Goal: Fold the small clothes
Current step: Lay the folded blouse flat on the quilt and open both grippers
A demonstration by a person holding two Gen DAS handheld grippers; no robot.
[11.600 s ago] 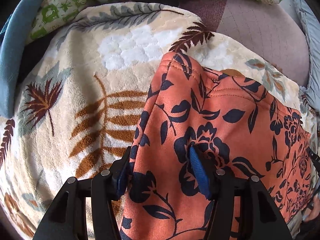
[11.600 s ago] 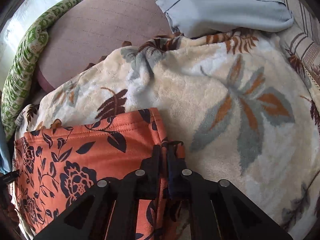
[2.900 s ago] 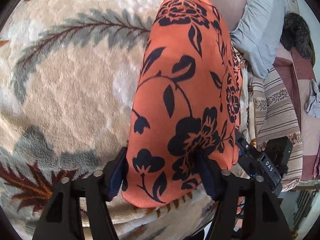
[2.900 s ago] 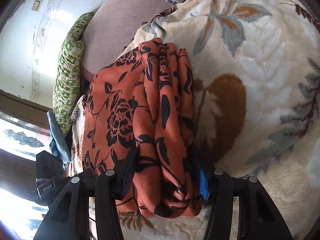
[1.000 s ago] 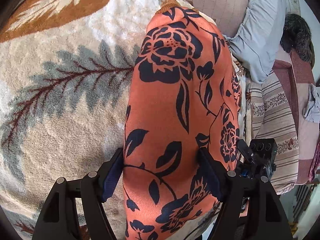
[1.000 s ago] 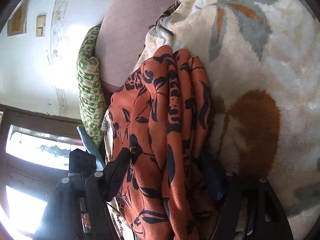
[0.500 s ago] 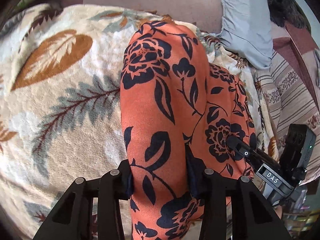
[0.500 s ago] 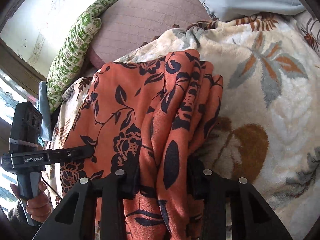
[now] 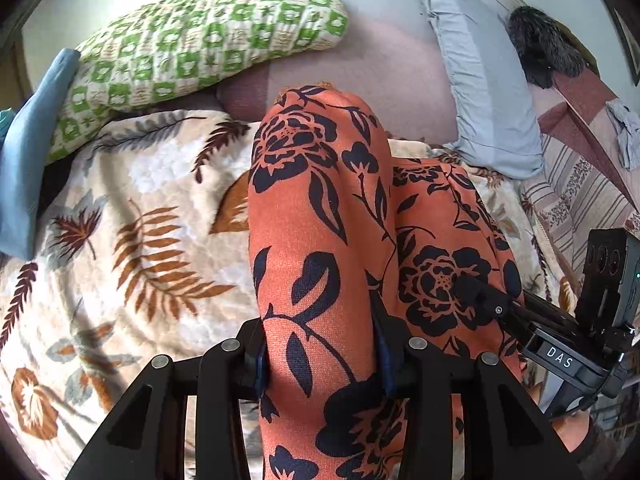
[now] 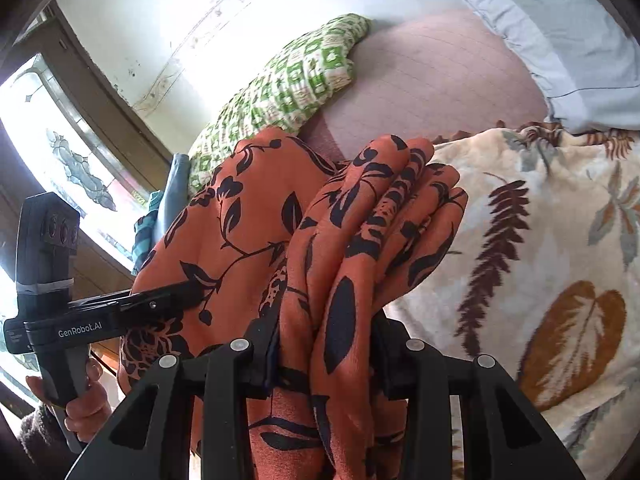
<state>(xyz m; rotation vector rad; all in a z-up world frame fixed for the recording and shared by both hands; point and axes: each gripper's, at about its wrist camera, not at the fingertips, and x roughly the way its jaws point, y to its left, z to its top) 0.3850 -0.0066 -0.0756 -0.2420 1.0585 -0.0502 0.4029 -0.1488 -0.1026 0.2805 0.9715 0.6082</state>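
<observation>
Folded orange cloth with dark flowers [image 9: 320,248] fills the middle of both views, held up over a cream blanket with leaf prints [image 9: 132,240] that covers the bed. The left gripper [image 9: 320,356] has its fingers [image 9: 259,360] clenched on one thick end of the cloth, and the right gripper [image 10: 324,356] has its fingers [image 10: 272,354] clenched on the other end, where several layers stand bunched together. Each gripper also shows in the other's view: the right one [image 9: 480,298] pokes into the cloth from the side, and the left one [image 10: 188,290] does the same, with a hand [image 10: 86,396] around its handle.

Behind the cloth lie a green and white checked pillow [image 9: 200,36], a dusty pink cushion [image 10: 432,80] and a light blue pillow [image 9: 484,92]. A blue cloth [image 9: 28,160] sits at the left edge of the blanket, and a striped bedspread [image 9: 572,192] with a dark furry thing [image 9: 548,48] is at the right (I cannot tell what this thing is). The raised cloth hides much of the blanket in front of both cameras. In the right wrist view a window with patterned glass [image 10: 68,152] is bright beside the bed.
</observation>
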